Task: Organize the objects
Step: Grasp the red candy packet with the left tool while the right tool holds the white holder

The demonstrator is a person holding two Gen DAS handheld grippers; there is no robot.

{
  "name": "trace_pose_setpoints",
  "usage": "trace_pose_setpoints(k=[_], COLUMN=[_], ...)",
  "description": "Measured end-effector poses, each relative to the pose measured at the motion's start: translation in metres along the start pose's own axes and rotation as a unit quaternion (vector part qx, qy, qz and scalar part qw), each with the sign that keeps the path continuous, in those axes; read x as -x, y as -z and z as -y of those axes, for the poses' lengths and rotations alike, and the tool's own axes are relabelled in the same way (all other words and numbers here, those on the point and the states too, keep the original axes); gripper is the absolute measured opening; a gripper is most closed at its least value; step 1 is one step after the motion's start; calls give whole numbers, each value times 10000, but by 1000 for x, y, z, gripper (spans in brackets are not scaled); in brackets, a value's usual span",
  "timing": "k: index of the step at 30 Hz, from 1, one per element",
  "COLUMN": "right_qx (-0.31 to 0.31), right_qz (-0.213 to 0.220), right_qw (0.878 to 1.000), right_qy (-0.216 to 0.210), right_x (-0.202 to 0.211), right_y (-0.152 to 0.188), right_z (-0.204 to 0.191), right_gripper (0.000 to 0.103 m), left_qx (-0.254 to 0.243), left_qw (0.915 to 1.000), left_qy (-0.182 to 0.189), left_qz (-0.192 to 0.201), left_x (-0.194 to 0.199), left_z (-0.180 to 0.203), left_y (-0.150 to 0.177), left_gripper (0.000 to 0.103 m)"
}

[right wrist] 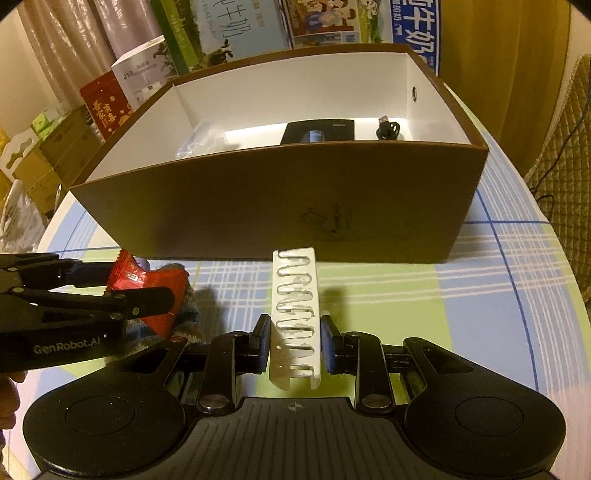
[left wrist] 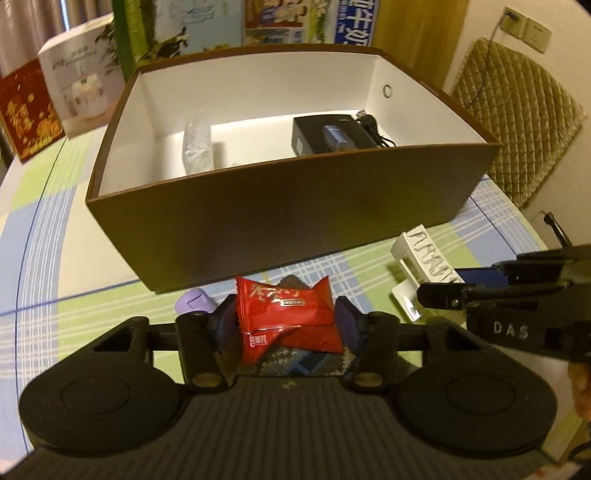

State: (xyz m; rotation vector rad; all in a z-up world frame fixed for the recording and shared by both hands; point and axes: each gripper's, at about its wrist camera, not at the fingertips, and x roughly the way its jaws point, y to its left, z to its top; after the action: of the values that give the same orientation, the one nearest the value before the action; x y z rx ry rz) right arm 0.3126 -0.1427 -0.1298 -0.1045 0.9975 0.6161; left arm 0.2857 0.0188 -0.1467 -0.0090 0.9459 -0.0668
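Left wrist view: the left gripper [left wrist: 286, 325] has its fingers [left wrist: 225, 321] clamped on a red candy wrapper [left wrist: 288, 319], held just above a knitted blue-and-grey cloth [left wrist: 295, 363] on the checked worktop [left wrist: 48, 258]. A small lilac object [left wrist: 195, 301] lies at 11 o'clock from the wrapper, just beside the left finger. Ahead at 12 o'clock stands the brown box [left wrist: 295, 210], open-topped with a white inside; in it are a clear plastic bag [left wrist: 197, 147] at the left, a black case [left wrist: 328, 136] at the right and a coiled black cable [left wrist: 373, 129] touching the case. At 3 o'clock the right gripper [left wrist: 439, 295] reaches in over a white slotted rack [left wrist: 424, 258].

Right wrist view: the right gripper [right wrist: 294, 343] has its fingers [right wrist: 264, 339] closed on the white slotted rack [right wrist: 297, 310], which stands tilted between them, its far end near the brown box [right wrist: 277, 206]. At 9 o'clock the left gripper [right wrist: 118, 284] holds the red candy wrapper [right wrist: 155, 291] over the knitted cloth [right wrist: 188, 314]. Inside the box the plastic bag [right wrist: 199, 142], black case [right wrist: 319, 131] and cable [right wrist: 388, 129] show. Printed cartons [right wrist: 229, 33] stand behind the box at 12 o'clock.
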Motion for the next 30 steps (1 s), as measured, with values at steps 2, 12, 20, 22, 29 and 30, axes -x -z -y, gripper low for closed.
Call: trace_pose_setpoints(k=[2, 12, 20, 22, 29, 30], right_qx=[3, -14, 58, 63, 97, 104], right_qz=[5, 58, 196, 226, 281, 289], right_qw=[10000, 10000, 9996, 9995, 9991, 9991], right_qy=[4, -56, -183, -211, -302, -308], right_x=[2, 10, 25, 28, 38, 39], right_y=[2, 6, 5, 5, 7, 7], right_z=[1, 5, 3, 3, 2, 2], right_gripper=[25, 25, 25, 25, 25, 25], left_qx=[-112, -191, 107, 139, 165, 125], left_qw=[9999, 9996, 9992, 9990, 9983, 9984], left_qy=[-4, 3, 81, 93, 136, 138], left_qz=[56, 227, 369, 410, 543, 532], left_x=[1, 17, 39, 44, 62, 62], left_z=[4, 7, 0, 0, 6, 7], left_y=[1, 3, 1, 1, 2, 2], left_gripper=[42, 26, 16, 14, 12, 13])
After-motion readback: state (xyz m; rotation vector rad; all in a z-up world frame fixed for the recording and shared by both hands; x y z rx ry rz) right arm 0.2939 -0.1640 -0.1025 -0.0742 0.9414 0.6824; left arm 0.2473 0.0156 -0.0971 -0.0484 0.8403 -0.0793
